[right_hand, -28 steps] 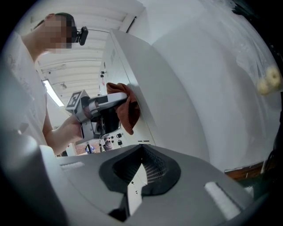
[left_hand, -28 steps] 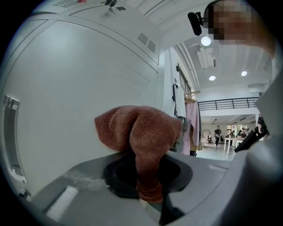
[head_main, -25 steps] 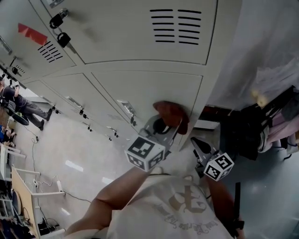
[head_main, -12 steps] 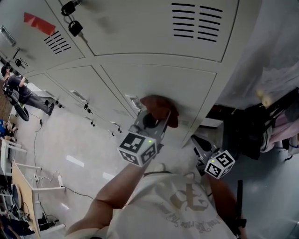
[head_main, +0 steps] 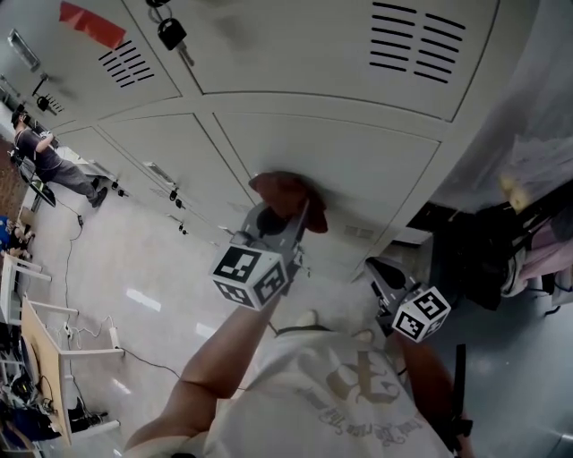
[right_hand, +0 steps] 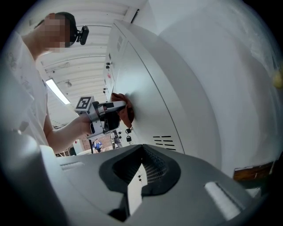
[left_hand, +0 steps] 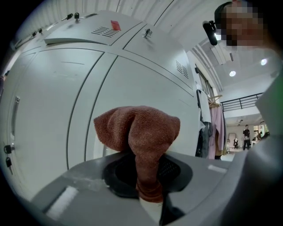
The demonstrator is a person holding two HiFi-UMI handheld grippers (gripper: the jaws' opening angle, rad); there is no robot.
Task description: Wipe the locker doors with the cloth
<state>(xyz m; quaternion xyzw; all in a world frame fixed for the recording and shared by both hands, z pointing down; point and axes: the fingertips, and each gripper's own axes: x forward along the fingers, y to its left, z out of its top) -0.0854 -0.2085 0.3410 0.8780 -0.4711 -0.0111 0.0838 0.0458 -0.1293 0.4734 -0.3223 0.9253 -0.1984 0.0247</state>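
Observation:
A rust-brown cloth (head_main: 286,197) is pressed flat against the lower grey locker door (head_main: 376,170). My left gripper (head_main: 279,222) is shut on it, its marker cube (head_main: 252,274) facing me. In the left gripper view the cloth (left_hand: 137,132) bunches out of the closed jaws of the left gripper (left_hand: 148,176) and hides part of the door (left_hand: 62,97). My right gripper (head_main: 380,273) hangs lower right, away from the lockers, shut with nothing in it. From the right gripper view, the right gripper (right_hand: 140,170) looks along the door towards the left gripper and the cloth (right_hand: 124,110).
The upper door has vent slots (head_main: 419,46) and a padlock (head_main: 170,34); a red sticker (head_main: 92,24) marks the neighbouring one. Door handles (head_main: 161,173) run along the lower row. A white sheet (head_main: 537,116) and hanging clothes (head_main: 537,241) stand right. A person (head_main: 45,165) is far left.
The left gripper has slid the cloth up and to the left across the lower door. The right gripper has stayed in place.

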